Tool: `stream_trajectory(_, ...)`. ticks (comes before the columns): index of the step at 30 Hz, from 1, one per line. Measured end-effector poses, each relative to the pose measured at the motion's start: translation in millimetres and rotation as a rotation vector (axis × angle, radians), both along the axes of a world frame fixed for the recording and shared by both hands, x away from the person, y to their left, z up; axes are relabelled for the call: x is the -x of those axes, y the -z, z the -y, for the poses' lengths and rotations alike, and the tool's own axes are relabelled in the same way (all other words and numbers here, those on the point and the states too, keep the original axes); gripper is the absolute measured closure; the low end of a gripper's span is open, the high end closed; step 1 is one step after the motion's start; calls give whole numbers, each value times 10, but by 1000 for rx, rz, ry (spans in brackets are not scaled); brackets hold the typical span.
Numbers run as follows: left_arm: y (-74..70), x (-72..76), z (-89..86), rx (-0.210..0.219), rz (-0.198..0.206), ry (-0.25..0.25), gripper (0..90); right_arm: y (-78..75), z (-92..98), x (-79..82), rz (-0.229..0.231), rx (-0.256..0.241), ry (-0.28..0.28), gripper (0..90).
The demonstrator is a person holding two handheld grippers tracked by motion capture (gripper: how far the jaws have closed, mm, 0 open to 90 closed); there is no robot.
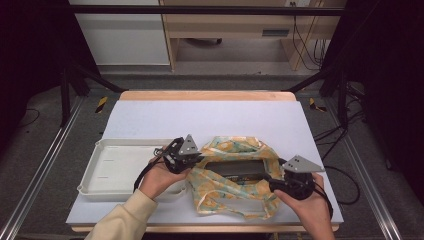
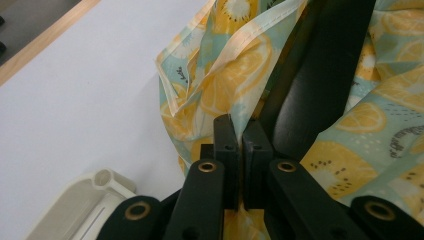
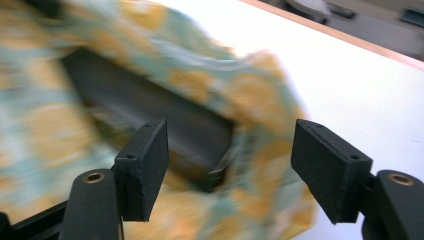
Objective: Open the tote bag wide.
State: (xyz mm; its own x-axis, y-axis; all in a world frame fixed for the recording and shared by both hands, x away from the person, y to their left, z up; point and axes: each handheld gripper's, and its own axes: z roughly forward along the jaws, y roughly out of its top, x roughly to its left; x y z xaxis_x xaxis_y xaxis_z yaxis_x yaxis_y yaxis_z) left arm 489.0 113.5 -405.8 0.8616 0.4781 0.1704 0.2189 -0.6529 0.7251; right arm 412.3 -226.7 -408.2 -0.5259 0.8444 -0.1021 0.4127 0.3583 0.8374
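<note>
Bag: fruit-print fabric bag on the white counter, just right of the cream tray, with a black flat item in its mouth.
Left tool: pinching the bag's rim.
Right tool: spread, near the opposite rim.
Technique: judged best to keep the left pinch steady while the right takes fabric only.
</note>
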Motion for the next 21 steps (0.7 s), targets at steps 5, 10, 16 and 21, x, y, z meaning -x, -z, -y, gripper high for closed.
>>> stream_trajectory(5, -5, 35, -12, -4, -4, 13, 884, 188, 54, -293, -72, 25, 59, 448)
stream_trajectory(10, -2, 29, -27, -19, -8, 18, 886, 273, 61, -300, -109, 32, 33, 816)
stream_trajectory(16, -30, -109, -37, -50, 9, -7, 891, 282, -4, -184, -136, 24, -17, 900)
stream_trajectory(21, -101, -259, -17, -38, 28, -32, 895, 291, -93, -81, -153, 8, -49, 900)
